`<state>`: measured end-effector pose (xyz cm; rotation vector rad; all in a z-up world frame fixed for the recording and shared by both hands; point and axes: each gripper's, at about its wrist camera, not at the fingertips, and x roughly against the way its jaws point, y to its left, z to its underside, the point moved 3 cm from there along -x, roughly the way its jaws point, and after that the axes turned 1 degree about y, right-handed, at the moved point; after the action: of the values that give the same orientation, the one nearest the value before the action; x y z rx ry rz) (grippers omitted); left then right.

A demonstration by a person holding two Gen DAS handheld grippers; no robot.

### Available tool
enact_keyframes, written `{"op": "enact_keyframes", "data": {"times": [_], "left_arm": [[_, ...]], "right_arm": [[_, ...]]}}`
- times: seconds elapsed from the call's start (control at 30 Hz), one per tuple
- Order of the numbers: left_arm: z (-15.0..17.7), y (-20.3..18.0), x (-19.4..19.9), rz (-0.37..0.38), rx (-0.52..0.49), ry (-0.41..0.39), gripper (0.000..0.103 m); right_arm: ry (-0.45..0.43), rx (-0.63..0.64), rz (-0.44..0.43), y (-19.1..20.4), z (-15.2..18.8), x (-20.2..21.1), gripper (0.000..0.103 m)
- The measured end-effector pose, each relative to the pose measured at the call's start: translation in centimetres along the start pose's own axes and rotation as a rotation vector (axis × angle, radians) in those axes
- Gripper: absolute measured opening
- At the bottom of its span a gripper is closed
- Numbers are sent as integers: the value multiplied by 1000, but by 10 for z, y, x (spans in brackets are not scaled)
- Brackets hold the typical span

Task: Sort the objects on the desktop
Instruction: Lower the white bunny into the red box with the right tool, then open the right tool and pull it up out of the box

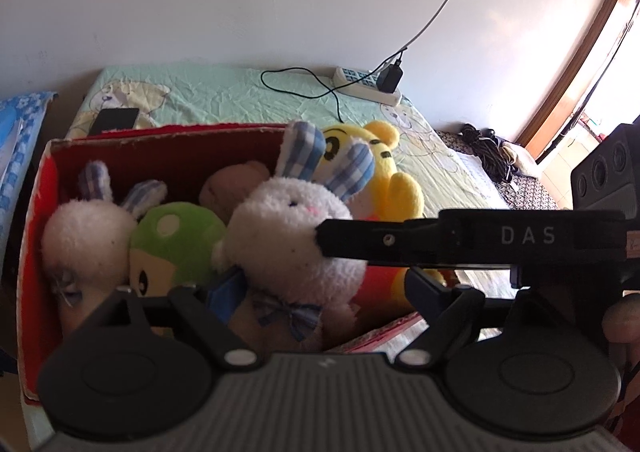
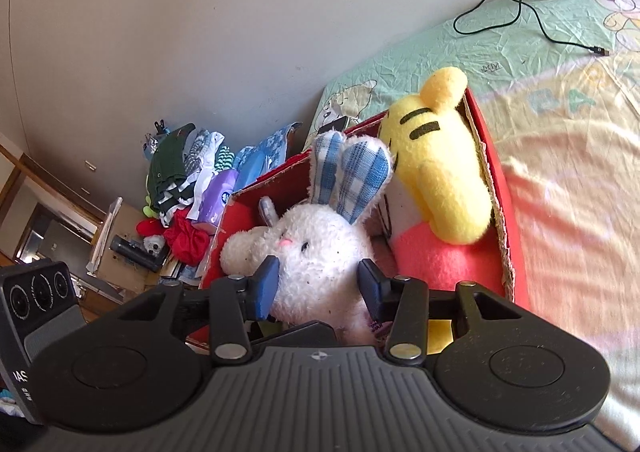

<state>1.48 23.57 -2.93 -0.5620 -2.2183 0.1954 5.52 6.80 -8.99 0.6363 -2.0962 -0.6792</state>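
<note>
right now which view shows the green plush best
The left wrist view: the green plush sits in the red box between two white rabbits. The right wrist view hides it behind the rabbit.

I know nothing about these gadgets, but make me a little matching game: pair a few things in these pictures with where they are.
Things:
1. white plush rabbit with blue checked ears
2. yellow striped plush tiger
3. white power strip
4. green plush mushroom toy

Places:
A. lying on the green sheet by the wall
B. between the right hand-held gripper's fingers
C. at the red cardboard box's far end
D. between two white rabbits

Pairs: 1-B, 2-C, 3-A, 4-D
</note>
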Motion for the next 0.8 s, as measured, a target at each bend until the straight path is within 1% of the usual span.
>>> {"op": "enact_keyframes", "data": {"times": [0.07,0.17,0.23,0.3,0.33,0.5,0.63,0.8], "left_arm": [[1,0,0,-14,-7,8,88],[-1,0,0,-50,-20,21,88],[-2,0,0,-79,-31,35,88],[-3,0,1,-88,-30,46,89],[-3,0,2,-93,-29,50,91],[-3,-6,5,-195,-53,56,93],[-3,-11,11,-262,-53,65,94],[-5,-23,22,-332,-69,31,94]], "right_arm": [[-10,-8,3,1,2,2,54],[-29,-30,-4,1,5,7,54],[-50,-36,10,2,5,11,54],[-65,-35,28,3,7,15,54],[-71,-30,42,4,8,17,54],[-112,10,122,8,18,27,54],[-140,14,146,7,21,37,53],[-171,29,175,6,19,47,54]]}}
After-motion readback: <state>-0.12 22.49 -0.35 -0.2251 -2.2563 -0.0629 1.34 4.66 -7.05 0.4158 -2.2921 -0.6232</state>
